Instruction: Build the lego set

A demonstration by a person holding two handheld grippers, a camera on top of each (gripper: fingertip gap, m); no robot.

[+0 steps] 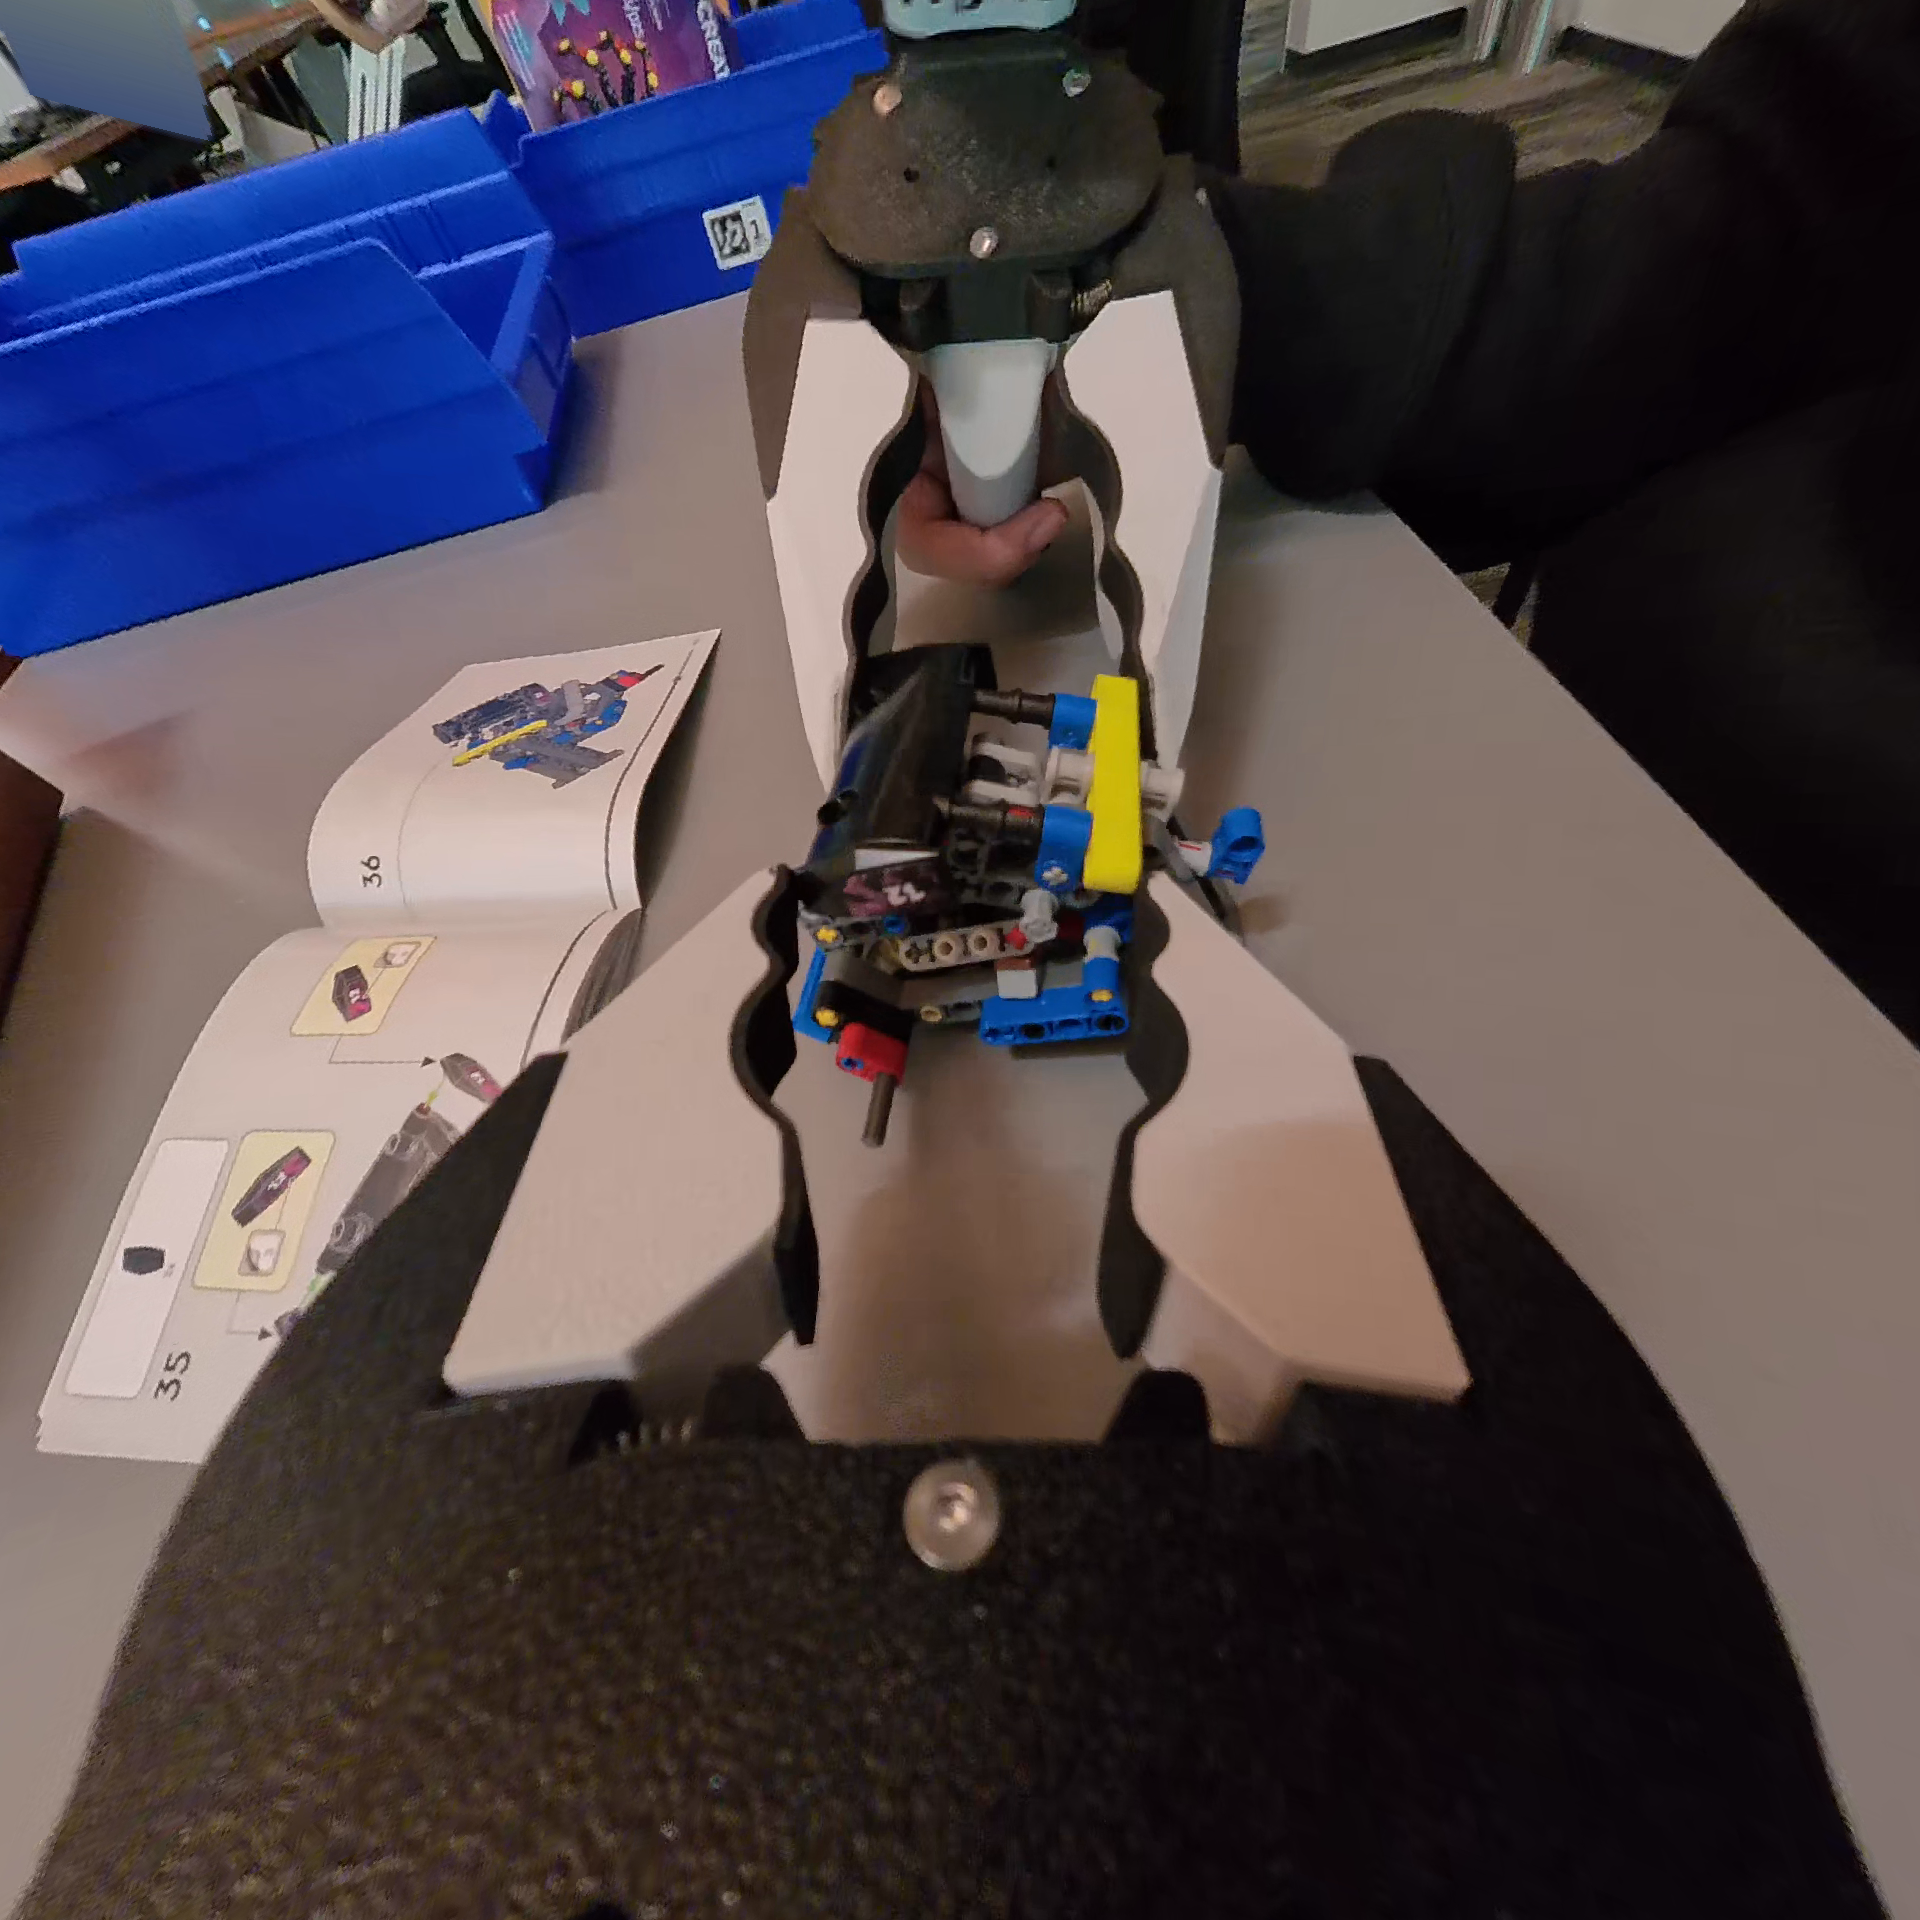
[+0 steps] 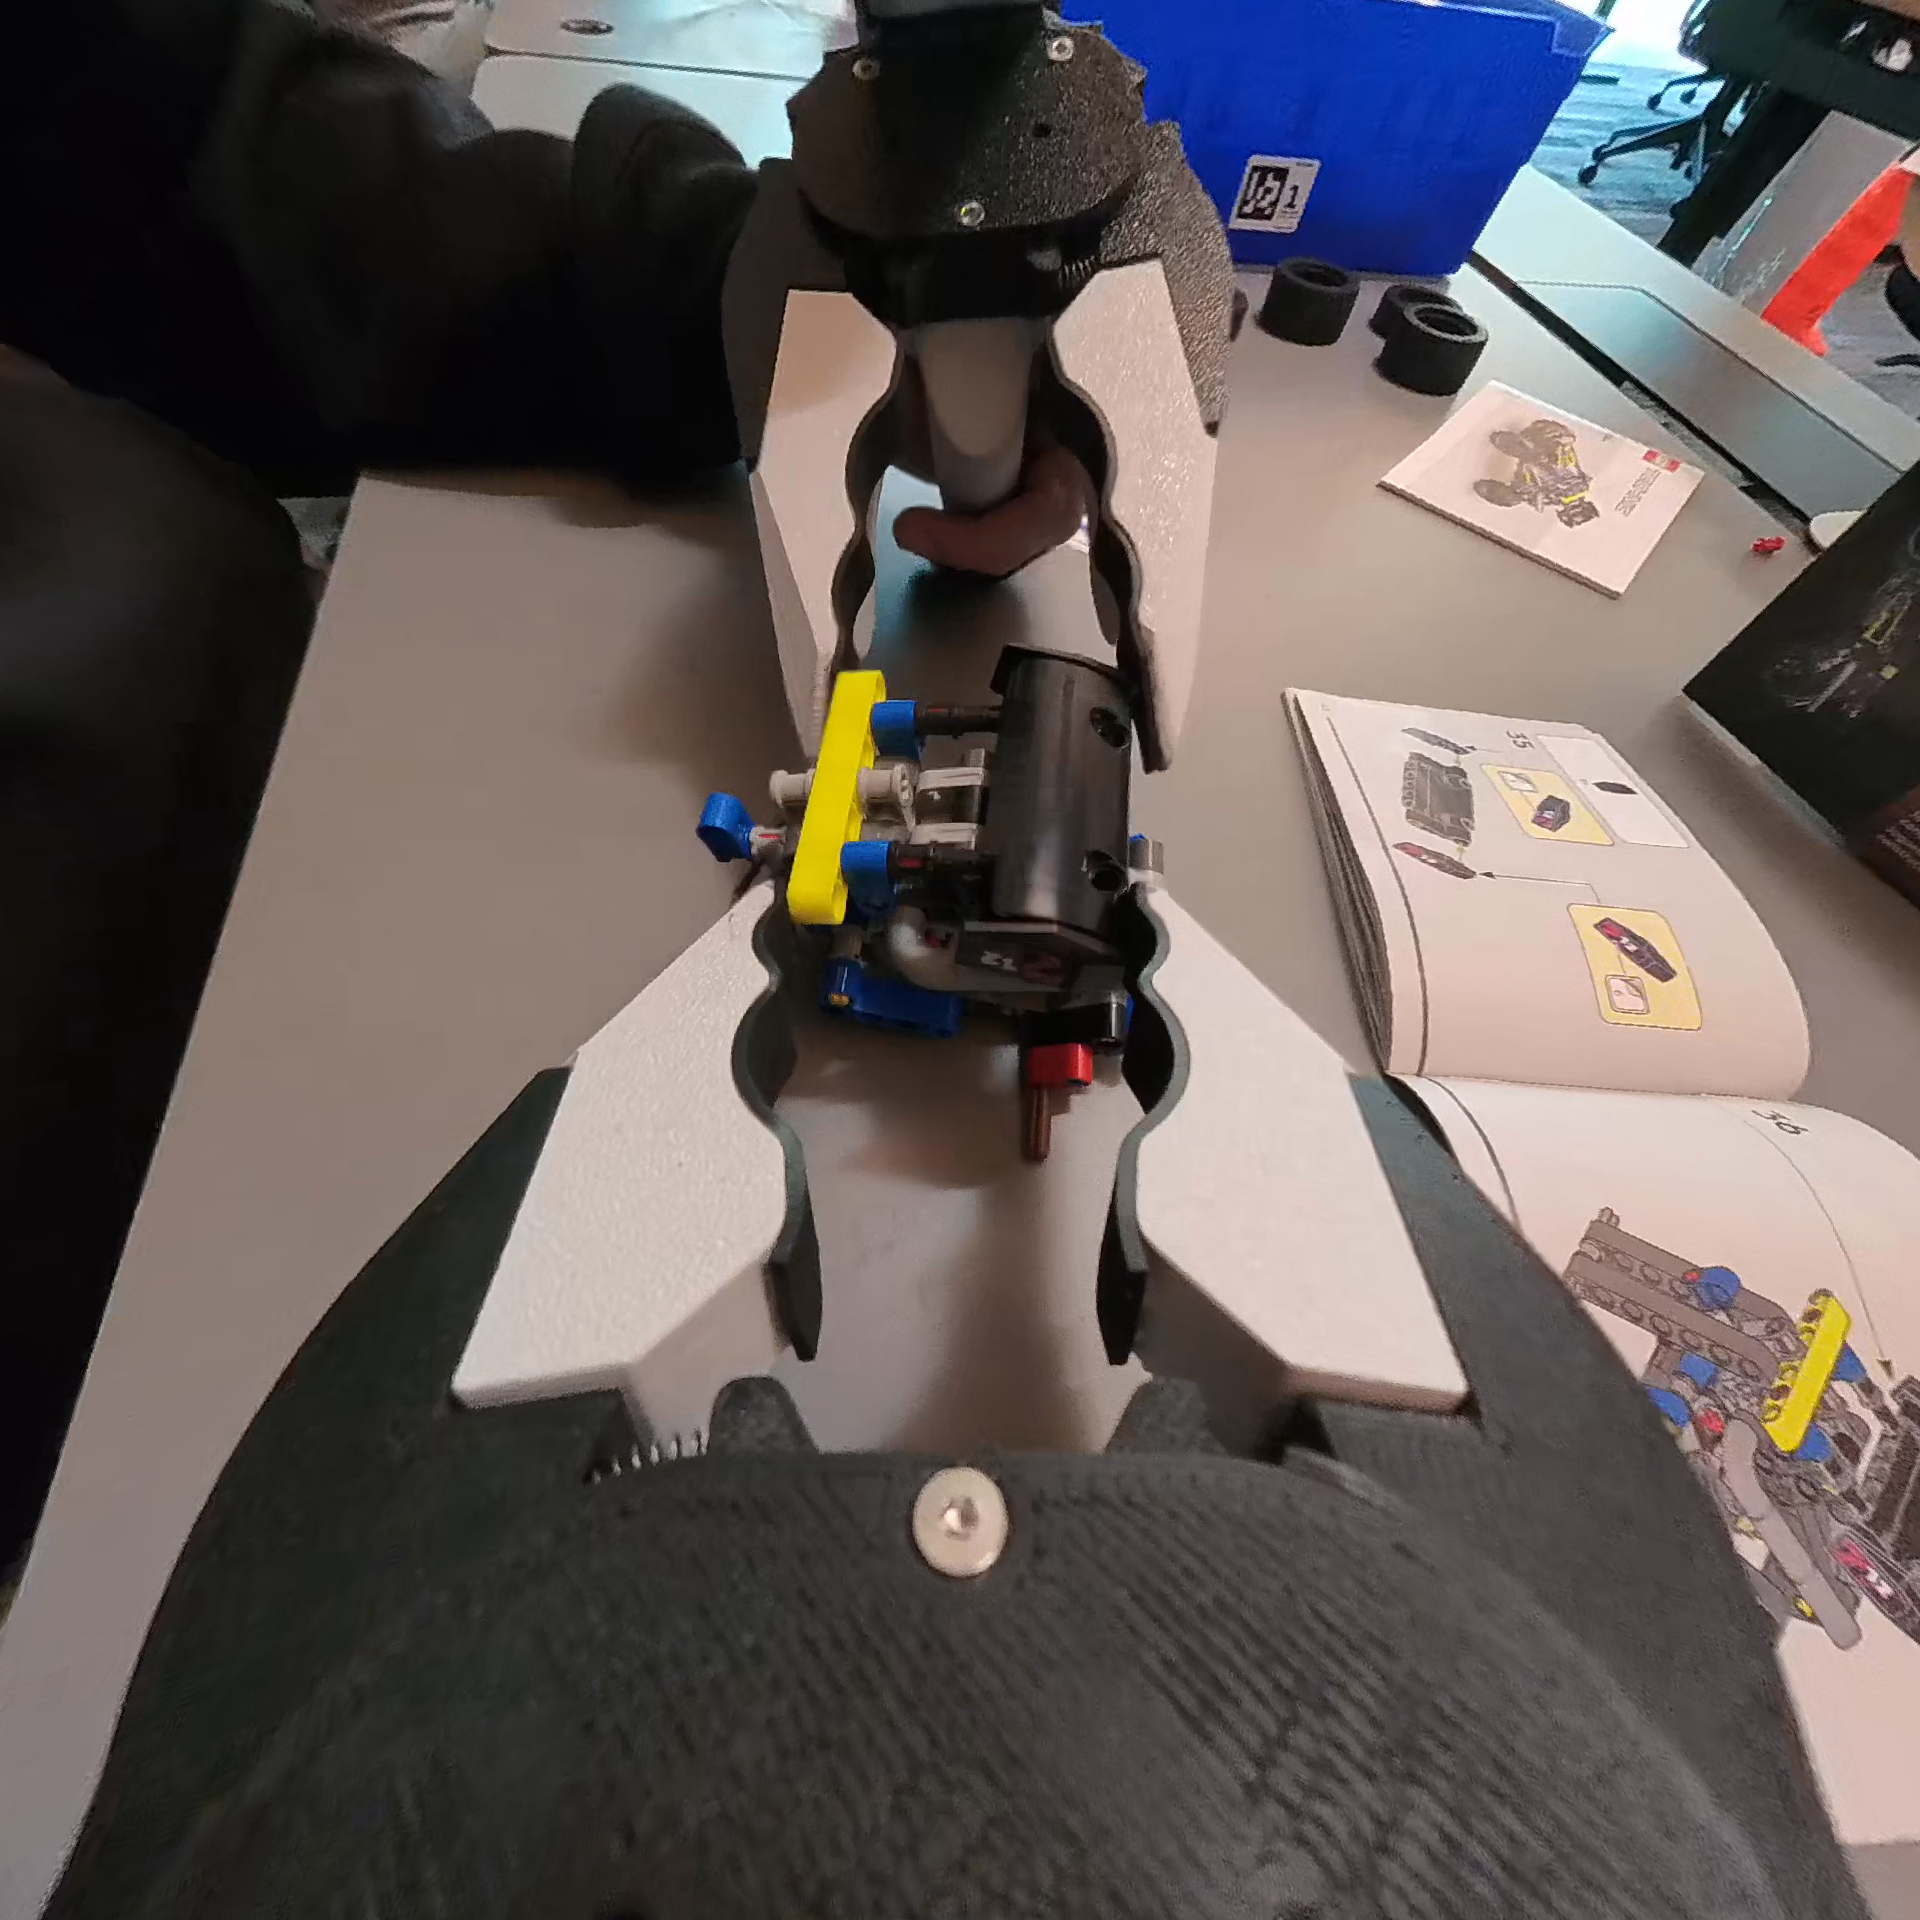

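Two hand-held grippers (image 1: 951,956), one brick model (image 1: 977,862), two booklets (image 2: 1538,894) (one open).

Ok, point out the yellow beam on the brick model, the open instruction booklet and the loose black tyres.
yellow beam (image 2: 831,800), right wrist view, middle of its flat face
instruction booklet (image 1: 499,800), left wrist view, upper open page
black tyres (image 2: 1432,335), right wrist view, nearest tyre's side

**Even indoor light, soft edges, strong wide-angle bend**

You have bright, diffuse overhead light in both views; the matte grey tabletop (image 1: 1455,831) shows only soft shadows. A warm sheen lies on the white gripper fingers (image 1: 644,1195) toward 6 o'clock. Your open white paper instruction booklet (image 2: 1538,883) reads sharp, while the blue plastic bins (image 1: 260,416) at 10 o'clock smear. Straight edges bow outward near every border, and the black sleeve (image 2: 312,260) loses all detail.
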